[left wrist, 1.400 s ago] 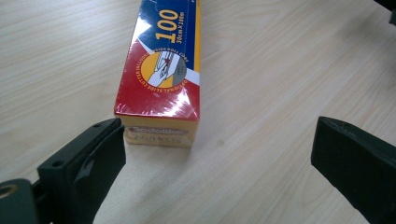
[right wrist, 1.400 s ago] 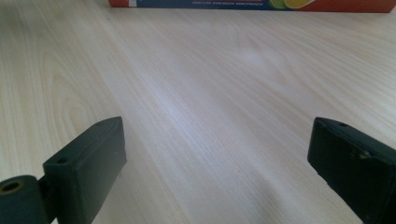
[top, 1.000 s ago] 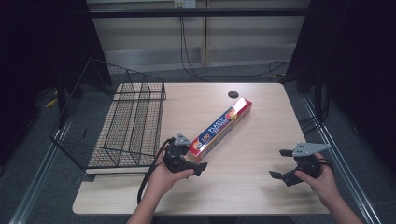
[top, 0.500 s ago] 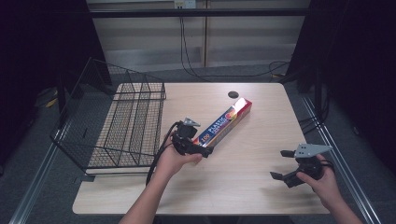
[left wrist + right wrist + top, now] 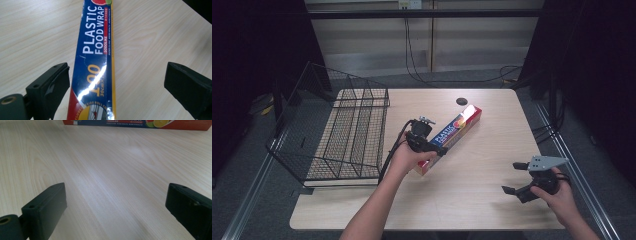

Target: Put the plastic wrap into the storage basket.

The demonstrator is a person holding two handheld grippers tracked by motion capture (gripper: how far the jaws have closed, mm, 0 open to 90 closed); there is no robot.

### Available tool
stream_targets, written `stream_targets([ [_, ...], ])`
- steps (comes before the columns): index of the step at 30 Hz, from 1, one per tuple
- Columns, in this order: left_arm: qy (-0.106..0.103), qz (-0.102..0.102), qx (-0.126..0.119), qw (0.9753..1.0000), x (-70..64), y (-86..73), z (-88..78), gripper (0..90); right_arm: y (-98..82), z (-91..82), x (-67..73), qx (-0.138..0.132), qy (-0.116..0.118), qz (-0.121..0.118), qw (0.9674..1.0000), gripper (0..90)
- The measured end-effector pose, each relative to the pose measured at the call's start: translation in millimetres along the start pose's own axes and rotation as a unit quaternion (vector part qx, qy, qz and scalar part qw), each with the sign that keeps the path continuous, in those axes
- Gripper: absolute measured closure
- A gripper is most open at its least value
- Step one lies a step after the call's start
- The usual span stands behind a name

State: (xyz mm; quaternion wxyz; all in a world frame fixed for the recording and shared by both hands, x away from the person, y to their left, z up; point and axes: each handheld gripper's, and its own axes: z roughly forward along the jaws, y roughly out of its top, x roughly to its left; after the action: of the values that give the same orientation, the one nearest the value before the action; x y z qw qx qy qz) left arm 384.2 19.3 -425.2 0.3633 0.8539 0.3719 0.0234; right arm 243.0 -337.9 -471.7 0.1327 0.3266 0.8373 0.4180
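Observation:
A long blue and red box of plastic food wrap [image 5: 453, 131] lies slantwise on the middle of the wooden table [image 5: 492, 150]. My left gripper [image 5: 428, 141] hovers over the box's near end. In the left gripper view the box [image 5: 97, 50] runs between the jaws of the left gripper [image 5: 117, 75], close to the left one and far from the right one. Those jaws have just been closing a little but stand wide and do not press on the box. My right gripper [image 5: 512, 177] rests open near the table's front right, nothing between its jaws [image 5: 115, 192]; the box [image 5: 140, 123] lies beyond it.
A black wire basket [image 5: 347, 135] stands on the table's left side, its tall back reaching past the edge. A small black round disc [image 5: 461, 101] lies near the far edge, just beyond the box. Bare tabletop stretches between the box and the right gripper.
My left hand has moved away from the table's front and to the right, from beside the box's near end to over it. The right hand has kept still.

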Motion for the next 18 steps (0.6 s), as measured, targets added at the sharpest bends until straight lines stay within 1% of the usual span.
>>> stream_targets([
  [3, -0.006, 0.0, 0.005, 1.0, 0.9, 5.9, 4.1, 6.8, 0.6, -0.4, -0.2, -0.003, 0.0, -0.002, 1.0, 3.2],
  [4, -0.006, 0.005, 0.006, 0.9999, 1.3, 8.5, 6.1, 6.8, 0.6, -0.6, -0.4, -0.004, -0.001, -0.001, 1.0, 3.2],
  [6, -0.01, 0.002, 0.01, 0.9999, 0.7, 13.3, 9.7, 6.7, 0.5, -1.0, -1.1, -0.003, 0.003, 0.001, 1.0, 3.2],
  [7, -0.013, 0.002, 0.012, 0.9998, 0.6, 15.8, 11.1, 6.7, -0.1, -0.7, -1.2, -0.003, -0.001, 0.0, 1.0, 3.1],
  [8, -0.013, 0.002, 0.012, 0.9998, 0.6, 15.8, 11.1, 6.9, -0.6, -0.4, -1.7, -0.003, 0.001, -0.001, 1.0, 3.1],
  [9, -0.013, 0.0, 0.013, 0.9998, 0.4, 20.7, 13.5, 7.3, -0.8, -0.8, -2.1, -0.001, -0.001, -0.001, 1.0, 3.1],
  [10, -0.01, 0.0, 0.01, 0.9999, 0.1, 22.8, 14.9, 7.2, -0.9, -1.2, -2.0, -0.003, -0.002, 0.002, 1.0, 3.1],
  [11, -0.013, 0.0, 0.01, 0.9999, 0.4, 25.0, 15.8, 7.4, -0.9, -1.8, -2.5, -0.003, -0.001, 0.002, 1.0, 3.1],
  [13, -0.009, -0.002, 0.01, 0.9999, 0.1, 28.4, 18.4, 7.7, -0.9, -2.4, -2.8, -0.006, 0.0, 0.002, 1.0, 3.1],
  [14, -0.008, 0.003, 0.013, 0.9999, 0.8, 30.0, 19.0, 7.8, -1.0, -2.6, -2.8, -0.007, -0.002, 0.003, 1.0, 3.0],
  [15, -0.008, 0.003, 0.013, 0.9999, 0.8, 30.0, 19.0, 7.9, -1.0, -2.6, -2.8, -0.007, -0.002, 0.003, 1.0, 3.0],
  [16, -0.005, 0.006, 0.017, 0.9998, 1.4, 32.8, 21.1, 8.2, -1.3, -2.4, -2.8, -0.005, 0.002, 0.003, 1.0, 3.1],
  [17, -0.007, 0.004, 0.017, 0.9998, 1.2, 34.3, 22.3, 8.8, -1.5, -2.0, -2.8, -0.005, 0.002, 0.002, 1.0, 3.0],
  [18, -0.004, 0.009, 0.019, 0.9998, 1.7, 35.3, 23.1, 9.2, -1.7, -1.7, -2.6, -0.004, 0.001, 0.002, 1.0, 3.1],
])
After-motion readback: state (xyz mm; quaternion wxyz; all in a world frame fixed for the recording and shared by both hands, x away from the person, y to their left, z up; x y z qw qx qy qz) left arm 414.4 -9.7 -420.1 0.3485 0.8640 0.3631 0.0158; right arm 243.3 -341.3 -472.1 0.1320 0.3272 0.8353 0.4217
